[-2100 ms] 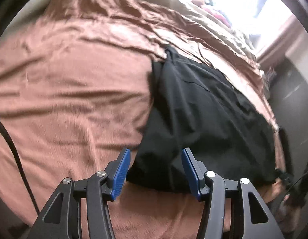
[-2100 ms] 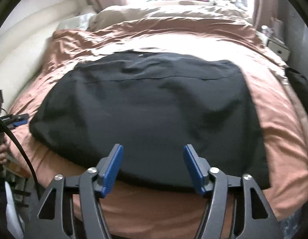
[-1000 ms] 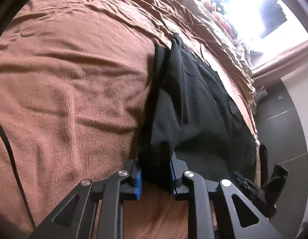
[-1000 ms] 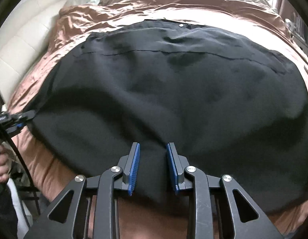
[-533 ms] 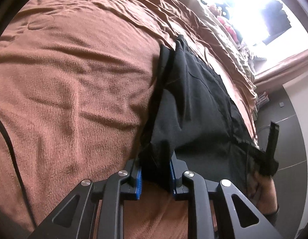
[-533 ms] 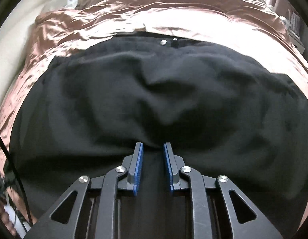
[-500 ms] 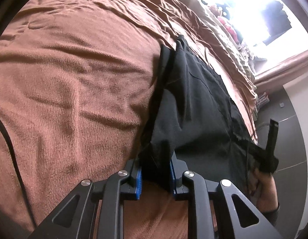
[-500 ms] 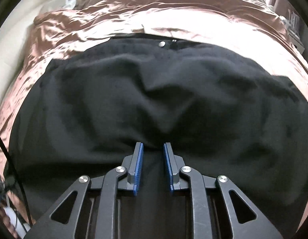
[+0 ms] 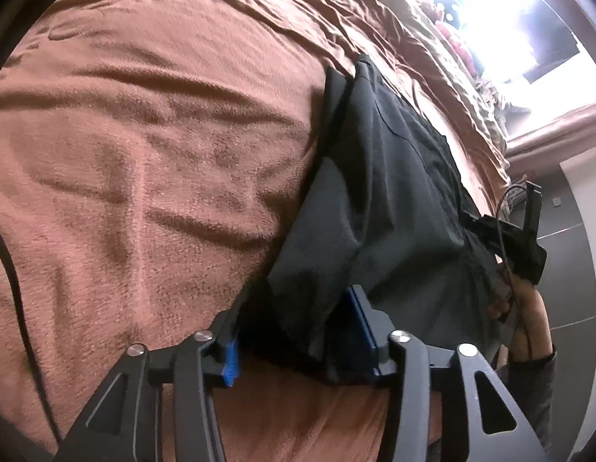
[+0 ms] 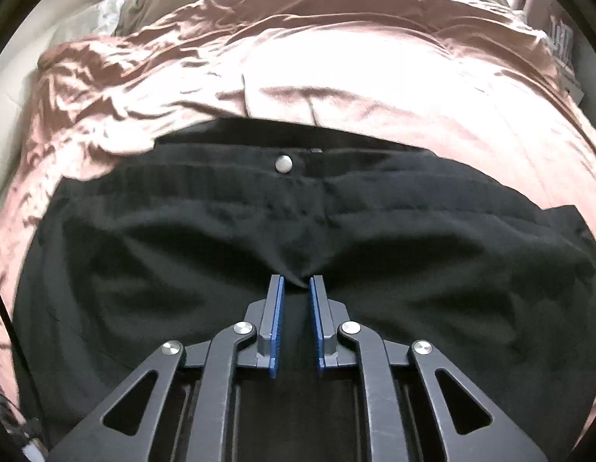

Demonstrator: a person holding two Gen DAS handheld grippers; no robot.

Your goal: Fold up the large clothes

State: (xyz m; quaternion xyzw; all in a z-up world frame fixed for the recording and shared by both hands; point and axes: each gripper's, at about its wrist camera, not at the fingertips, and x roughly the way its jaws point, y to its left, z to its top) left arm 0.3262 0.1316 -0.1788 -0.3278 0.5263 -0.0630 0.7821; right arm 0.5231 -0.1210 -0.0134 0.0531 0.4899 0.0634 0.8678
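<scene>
Pinching garment (image 10: 205, 238) | right tongs (image 10: 296, 288); left tongs (image 9: 298, 331) apparently too | snap (image 10: 284, 163) right-view only

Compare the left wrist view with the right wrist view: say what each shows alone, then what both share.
Left wrist only: the person's hand gripping the other tool at the garment's far edge, and a bright window.
Right wrist only: the waistband's metal button and pale pillows.
Both: the black garment on the brown blanket, with the left gripper and right gripper each shut on its cloth.
</scene>
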